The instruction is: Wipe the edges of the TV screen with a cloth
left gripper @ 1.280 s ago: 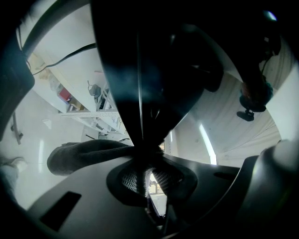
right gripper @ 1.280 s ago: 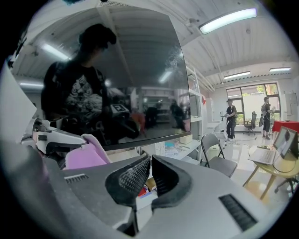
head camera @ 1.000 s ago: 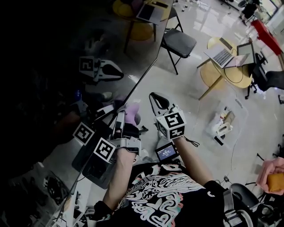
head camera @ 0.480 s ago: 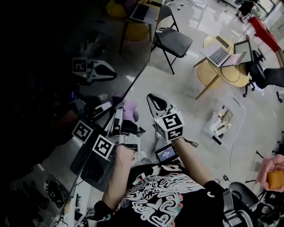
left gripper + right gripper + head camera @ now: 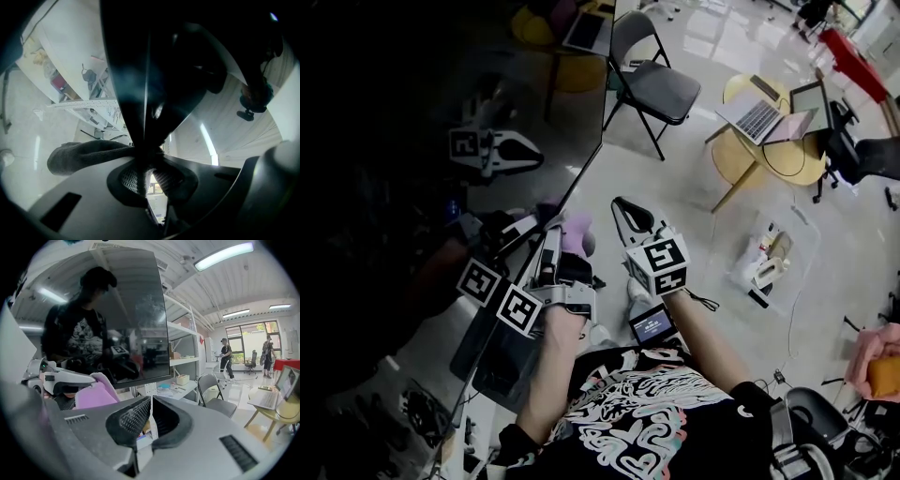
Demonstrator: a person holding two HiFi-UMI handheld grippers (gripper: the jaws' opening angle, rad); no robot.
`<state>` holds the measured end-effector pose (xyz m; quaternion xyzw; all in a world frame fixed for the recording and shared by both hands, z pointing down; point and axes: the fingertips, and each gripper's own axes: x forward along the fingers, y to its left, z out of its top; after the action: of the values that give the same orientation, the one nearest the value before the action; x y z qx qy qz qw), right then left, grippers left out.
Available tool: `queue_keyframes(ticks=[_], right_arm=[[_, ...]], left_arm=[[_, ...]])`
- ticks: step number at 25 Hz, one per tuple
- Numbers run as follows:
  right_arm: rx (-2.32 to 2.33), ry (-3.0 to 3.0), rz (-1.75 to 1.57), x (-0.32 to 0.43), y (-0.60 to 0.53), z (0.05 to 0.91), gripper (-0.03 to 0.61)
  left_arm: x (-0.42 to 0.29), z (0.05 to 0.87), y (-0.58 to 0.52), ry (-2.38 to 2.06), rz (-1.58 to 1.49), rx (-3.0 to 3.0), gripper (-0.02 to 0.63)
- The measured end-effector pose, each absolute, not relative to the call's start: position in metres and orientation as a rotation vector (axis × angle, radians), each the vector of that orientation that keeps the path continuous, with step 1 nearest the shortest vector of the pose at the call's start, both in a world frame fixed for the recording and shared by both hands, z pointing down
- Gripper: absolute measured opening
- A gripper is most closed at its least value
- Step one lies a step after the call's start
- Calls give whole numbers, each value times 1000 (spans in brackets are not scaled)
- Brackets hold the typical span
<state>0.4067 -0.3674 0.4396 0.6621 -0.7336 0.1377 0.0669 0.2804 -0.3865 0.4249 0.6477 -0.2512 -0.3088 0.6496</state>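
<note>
The left hand-held gripper (image 5: pixel 146 177) is clamped on the cloth (image 5: pixel 576 234) at the edge of the TV screen (image 5: pixel 441 94). The right hand-held gripper (image 5: pixel 149 414) hangs beside it, closed and empty. Only a narrow pinch holds the cloth, so drag along the edge could tug it free and let the bare jaws scrape the screen.

Open floor (image 5: pixel 675 197) flanks the TV screen (image 5: pixel 422 103); a folding chair (image 5: pixel 658 86) stands beyond.
</note>
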Motion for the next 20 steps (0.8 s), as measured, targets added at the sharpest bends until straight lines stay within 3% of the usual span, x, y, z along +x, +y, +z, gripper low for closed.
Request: queue_keyframes(ticks=[20], right_arm=[[2069,-2155,406,452,-372,440,35]], left_arm=[[322,425,-408,-552,-697,1505,40]])
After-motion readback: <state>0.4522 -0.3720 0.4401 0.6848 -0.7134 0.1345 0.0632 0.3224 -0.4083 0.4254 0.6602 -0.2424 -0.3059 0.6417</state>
